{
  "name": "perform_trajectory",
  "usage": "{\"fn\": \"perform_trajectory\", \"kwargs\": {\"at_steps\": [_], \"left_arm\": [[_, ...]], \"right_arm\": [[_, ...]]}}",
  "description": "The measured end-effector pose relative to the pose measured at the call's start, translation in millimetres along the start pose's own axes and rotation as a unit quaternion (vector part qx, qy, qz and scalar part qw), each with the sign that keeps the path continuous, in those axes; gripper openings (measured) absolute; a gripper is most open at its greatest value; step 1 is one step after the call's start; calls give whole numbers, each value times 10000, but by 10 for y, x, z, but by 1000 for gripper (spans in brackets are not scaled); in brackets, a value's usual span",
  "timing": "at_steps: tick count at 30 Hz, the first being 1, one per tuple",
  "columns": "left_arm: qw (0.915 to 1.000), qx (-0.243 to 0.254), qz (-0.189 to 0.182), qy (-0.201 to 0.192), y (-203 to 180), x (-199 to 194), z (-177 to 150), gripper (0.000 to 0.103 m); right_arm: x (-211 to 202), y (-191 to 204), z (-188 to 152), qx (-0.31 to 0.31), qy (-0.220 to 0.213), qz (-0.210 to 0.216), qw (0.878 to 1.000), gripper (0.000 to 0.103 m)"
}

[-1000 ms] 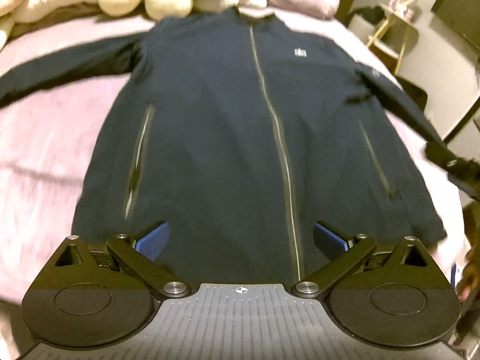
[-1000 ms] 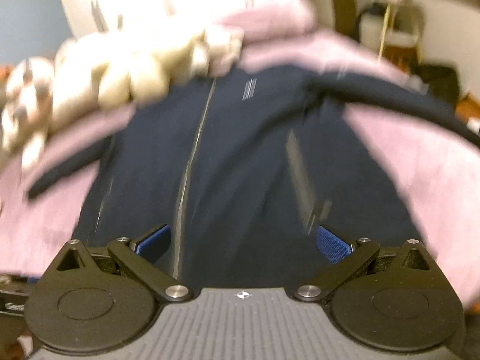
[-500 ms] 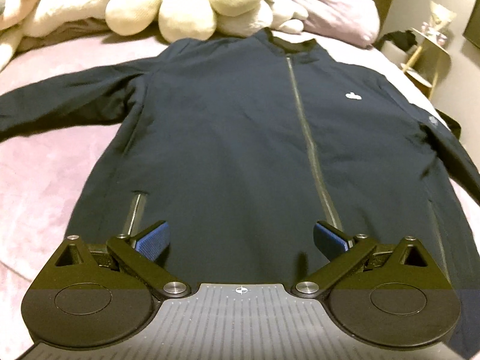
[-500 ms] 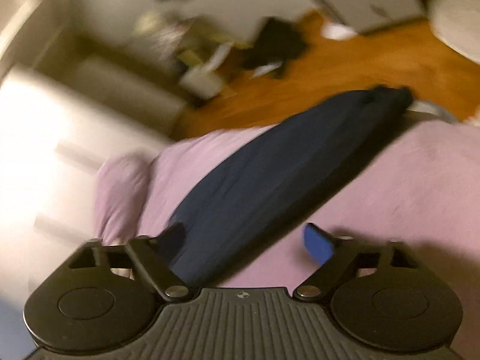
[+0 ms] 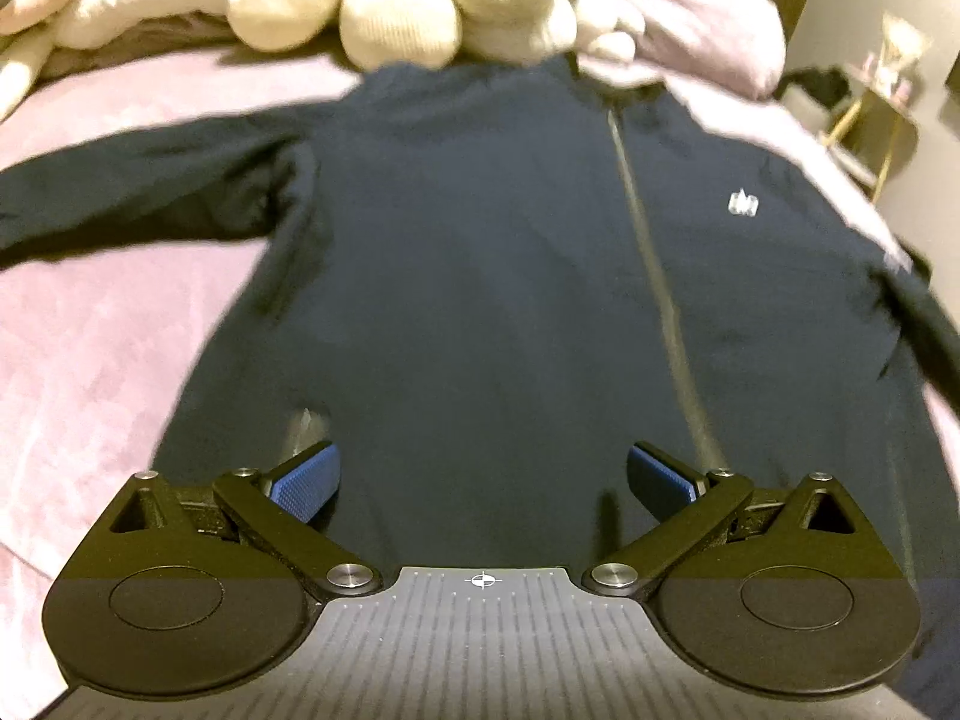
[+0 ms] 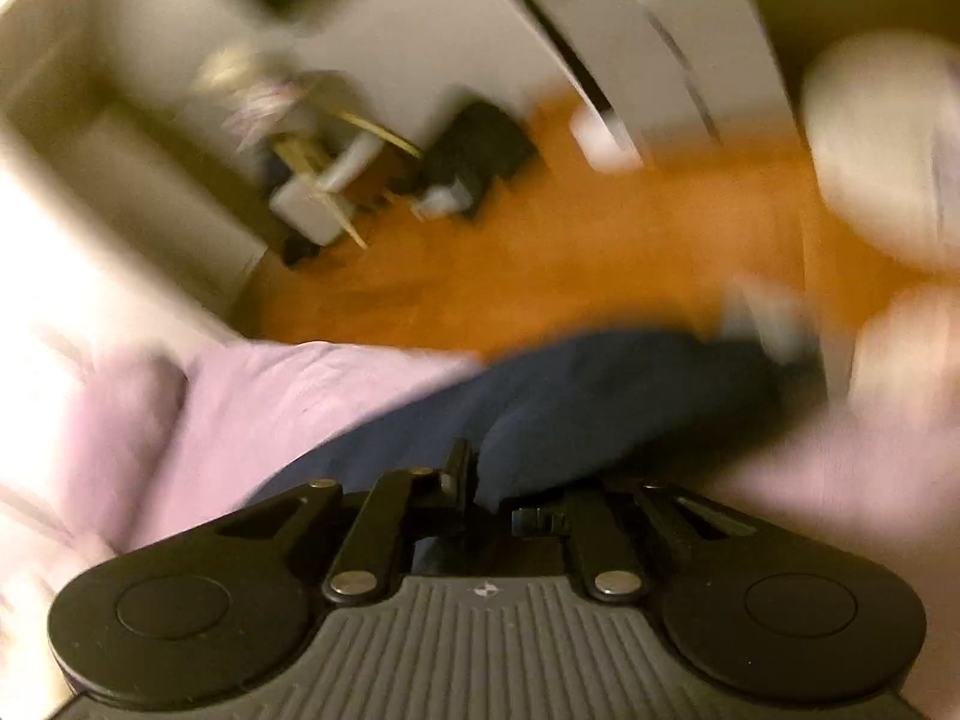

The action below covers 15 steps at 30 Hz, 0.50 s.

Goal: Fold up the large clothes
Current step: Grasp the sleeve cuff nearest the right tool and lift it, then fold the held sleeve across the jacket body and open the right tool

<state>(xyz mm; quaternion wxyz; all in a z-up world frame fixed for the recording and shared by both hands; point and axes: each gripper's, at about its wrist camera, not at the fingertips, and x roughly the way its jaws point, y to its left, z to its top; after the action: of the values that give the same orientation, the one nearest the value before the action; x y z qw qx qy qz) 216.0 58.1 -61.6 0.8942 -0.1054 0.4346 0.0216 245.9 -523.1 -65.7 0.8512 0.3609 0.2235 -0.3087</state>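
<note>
A dark navy zip jacket (image 5: 480, 276) lies flat, front up, on a pink bed (image 5: 90, 348), its collar toward the plush toys and its sleeves spread out. My left gripper (image 5: 480, 483) is open and empty, low over the jacket's lower front, its blue pads (image 5: 303, 483) wide apart. In the blurred right wrist view my right gripper (image 6: 486, 495) is shut on the jacket's right sleeve (image 6: 600, 396), which stretches over the pink bed (image 6: 240, 408) toward its edge.
Cream plush toys (image 5: 396, 12) and a pink pillow (image 5: 690, 24) sit at the head of the bed. A small side table (image 5: 882, 108) stands at the right. Beyond the bed edge lie an orange wood floor (image 6: 570, 252) and dark clutter (image 6: 480, 150).
My right gripper has swung from the jacket's front to the right sleeve and closed on it. My left gripper has moved forward up the jacket, still open.
</note>
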Motion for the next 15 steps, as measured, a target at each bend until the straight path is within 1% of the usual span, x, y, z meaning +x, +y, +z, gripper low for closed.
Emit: {"fn": "perform_trajectory", "kwargs": {"at_steps": [1,2,3,4,5,6,7,8,9,11,12,13,14,15], "left_arm": [[9999,-24,-50,-88,19,-36,30,103],[9998,-45,-94,-177,42,-73,62,103],[9995,-78,-127,-261,62,-107,95,103],[9993,-111,-172,-317,68,-129,126,103],[9989,-147,-241,-364,83,-154,155,103],[9985,-192,-323,-393,99,-174,183,103],[9980,-223,-415,-412,110,-190,210,103],[9976,-224,-502,-427,105,-203,229,103],[9966,-302,-658,-387,97,-211,261,103],[9957,-185,-811,-412,72,-201,332,103],[9950,-136,-893,-424,45,-188,366,103],[9942,-113,-986,-416,22,-155,408,103],[9932,-127,-1096,-379,-9,-114,457,103],[9914,-163,-1242,-371,-45,-57,503,103]], "right_arm": [[-146,298,-1,-741,-280,10,9969,12],[-294,644,-94,-1583,-541,136,9858,12],[-456,1004,-268,-2394,-756,377,9672,12],[-580,1320,-461,-3040,-885,654,9463,12],[-686,1595,-708,-3621,-940,952,9225,12],[-781,1861,-1034,-4228,-928,1281,8923,12],[-829,2059,-1322,-4687,-894,1516,8656,13],[-852,2230,-1690,-5193,-833,1726,8328,14],[-844,2346,-2013,-5578,-767,1833,8058,14],[-797,2511,-2596,-6218,-529,1944,7568,16],[-723,2559,-2873,-6497,-303,1901,7354,19],[-609,2592,-3121,-6749,2,1708,7179,26],[-518,2586,-3306,-6948,56,1453,7043,26],[-476,2545,-3353,-7044,-169,1414,6954,27]]}}
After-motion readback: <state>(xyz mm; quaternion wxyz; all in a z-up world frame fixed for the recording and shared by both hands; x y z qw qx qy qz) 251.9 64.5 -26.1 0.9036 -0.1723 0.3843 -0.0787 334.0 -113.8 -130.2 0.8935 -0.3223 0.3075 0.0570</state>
